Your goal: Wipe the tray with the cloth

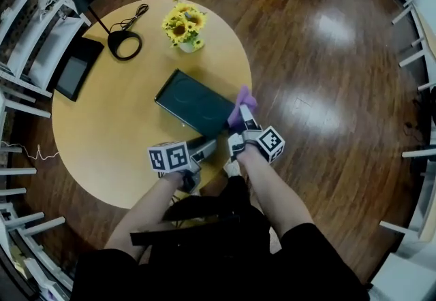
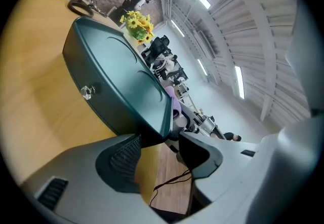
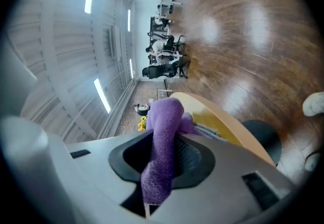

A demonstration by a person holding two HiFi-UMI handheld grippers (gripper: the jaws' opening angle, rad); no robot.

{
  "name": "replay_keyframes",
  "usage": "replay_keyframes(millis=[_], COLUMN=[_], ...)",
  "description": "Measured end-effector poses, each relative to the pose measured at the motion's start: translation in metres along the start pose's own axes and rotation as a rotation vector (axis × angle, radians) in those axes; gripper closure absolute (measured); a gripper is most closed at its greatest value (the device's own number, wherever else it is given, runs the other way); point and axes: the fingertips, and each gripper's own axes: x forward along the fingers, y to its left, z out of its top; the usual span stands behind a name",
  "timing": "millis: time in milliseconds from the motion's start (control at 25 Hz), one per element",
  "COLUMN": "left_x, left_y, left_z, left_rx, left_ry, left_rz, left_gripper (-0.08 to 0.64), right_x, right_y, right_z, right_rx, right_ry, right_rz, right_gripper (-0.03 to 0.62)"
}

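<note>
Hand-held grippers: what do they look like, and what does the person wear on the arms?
Both the left hand-held gripper and the right hand-held gripper have light grey bodies, dark ribbed pads and a white cube with black square markers. The person wears black short sleeves.

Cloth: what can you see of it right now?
The cloth is purple with a soft, fuzzy nap, like microfibre. It is bunched into a thick fold and clamped between the pads of the right hand-held gripper, one end bulging past the tips, the other trailing back through the jaws. In the head view it lies at the right corner of the dark green tray; contact with it cannot be told.
</note>
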Motion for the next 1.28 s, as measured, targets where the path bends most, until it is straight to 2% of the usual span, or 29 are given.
replay_keyframes(millis=[120, 240, 360, 600, 720, 840, 960, 1040, 1160, 1280], left_x=[-0.012, -0.034, -0.059, -0.095, -0.099, -0.098, -0.091, -0.085, -0.078, -0.074], left_y=[-0.001, 0.013, 0.039, 0.075, 0.085, 0.090, 0.090, 0.088, 0.089, 0.089], left_z=[0.008, 0.021, 0.042, 0.117, 0.147, 0.166, 0.173, 0.173, 0.169, 0.166], left_rx=[0.015, 0.028, 0.050, 0.125, 0.169, 0.194, 0.161, 0.156, 0.230, 0.323], left_ry=[0.001, -0.016, -0.050, -0.221, -0.305, -0.379, -0.416, -0.428, -0.428, -0.413], left_rz=[-0.062, -0.076, -0.039, 0.056, 0.089, 0.109, 0.103, 0.104, 0.140, 0.186], left_gripper=[0.336, 0.336, 0.336, 0.333, 0.333, 0.308, 0.308, 0.308, 0.310, 0.310], right_x=[-0.013, -0.026, -0.038, -0.055, -0.061, -0.071, -0.080, -0.086, -0.092, -0.096], right_y=[-0.001, -0.008, -0.016, -0.023, -0.027, -0.032, -0.032, -0.031, -0.030, -0.027], right_z=[-0.013, -0.032, -0.047, -0.065, -0.080, -0.096, -0.111, -0.120, -0.136, -0.148], right_rx=[-0.004, -0.026, -0.039, -0.071, -0.046, -0.044, -0.059, -0.101, -0.159, -0.144], right_ry=[-0.067, -0.088, -0.104, -0.132, -0.133, -0.116, -0.085, -0.042, 0.038, 0.085], right_rz=[0.021, 0.021, 0.007, -0.018, -0.027, -0.045, -0.064, -0.082, -0.099, -0.090], right_gripper=[0.495, 0.495, 0.495, 0.495, 0.495, 0.495, 0.495, 0.495, 0.495, 0.495])
